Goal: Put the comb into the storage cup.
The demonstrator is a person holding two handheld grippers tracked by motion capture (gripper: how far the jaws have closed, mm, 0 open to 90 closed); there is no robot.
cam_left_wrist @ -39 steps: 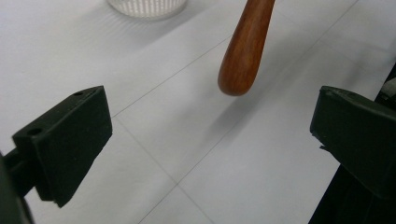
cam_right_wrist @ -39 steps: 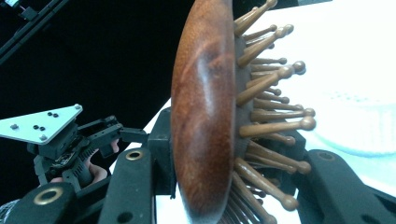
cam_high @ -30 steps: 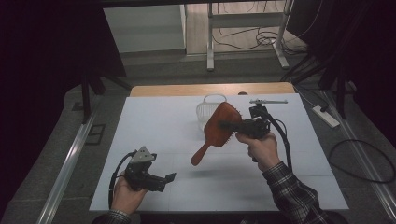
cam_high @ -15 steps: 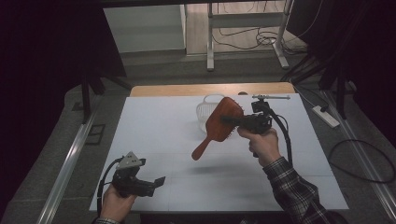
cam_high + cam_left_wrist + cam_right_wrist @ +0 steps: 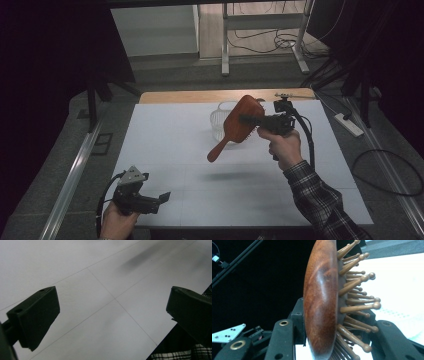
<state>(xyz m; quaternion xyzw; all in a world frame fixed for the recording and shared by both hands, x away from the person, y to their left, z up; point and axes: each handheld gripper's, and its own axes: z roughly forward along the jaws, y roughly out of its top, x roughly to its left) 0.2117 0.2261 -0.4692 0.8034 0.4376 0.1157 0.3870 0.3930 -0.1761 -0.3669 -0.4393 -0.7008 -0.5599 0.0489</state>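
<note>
Hairbrush point(image 5: 239, 125) in our right gripper point(image 5: 250, 120) is what we see first: a reddish-brown wooden paddle brush, held up in the air above the bench point(image 5: 170, 150), clear of its white surface. In the high view the brush hangs at a slant, its broad head up by the gripper and its handle pointing down and toward our left. Its soft shadow lies on the bench below it. We grip the brush by the head, not the handle. In the right gripper view the jaws stand on either side of the head point(image 5: 320, 302), one against the smooth rounded back and the other in among the round-tipped wooden bristles point(image 5: 359, 290), so this gripper is clamped on the hairbrush.

Just behind the brush, at the far side of the bench, stands a small clear plastic basket point(image 5: 219, 120); the head of the brush overlaps it in the high view, and we cannot tell whether they touch.

Our left gripper point(image 5: 159, 200) rests low at the near left corner of the bench, well apart from the brush. In the left gripper view its two black jaws stand wide apart with nothing between them, above the bare white bench.
</note>
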